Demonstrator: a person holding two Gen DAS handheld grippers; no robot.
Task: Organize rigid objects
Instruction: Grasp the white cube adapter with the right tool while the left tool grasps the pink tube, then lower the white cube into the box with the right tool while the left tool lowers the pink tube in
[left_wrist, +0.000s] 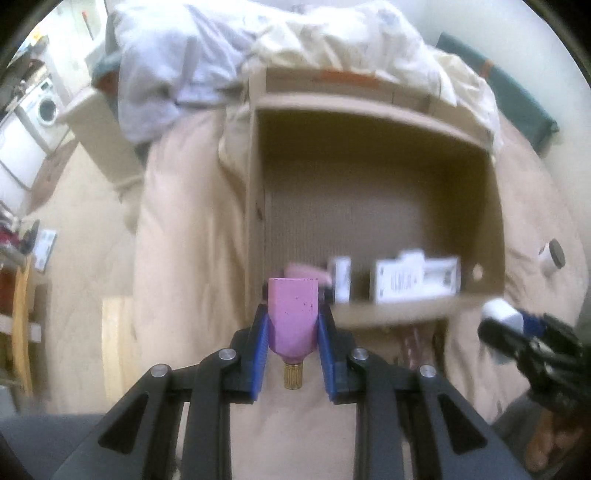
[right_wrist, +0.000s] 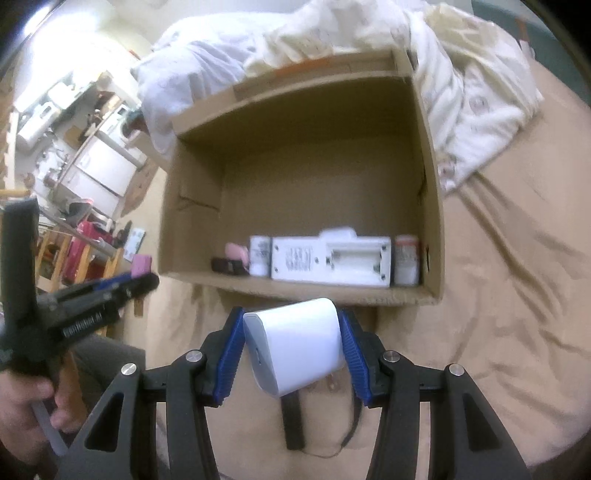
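A: Left wrist view?
B: The left gripper (left_wrist: 293, 325) has its blue pads clamped on a pink bottle (left_wrist: 292, 317) with a gold neck, held above the near left corner of the cardboard box (left_wrist: 255, 177) on the bed (left_wrist: 184, 236).

A: Right wrist view?
B: The right gripper (right_wrist: 291, 350) is clamped on a white charger block (right_wrist: 295, 343), just before the box's near wall (right_wrist: 295, 290). A white device (right_wrist: 330, 262) lies inside along that wall.

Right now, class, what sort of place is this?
Probably a bedroom in a home: a beige bedsheet, rumpled white bedding, and a washing machine beyond.
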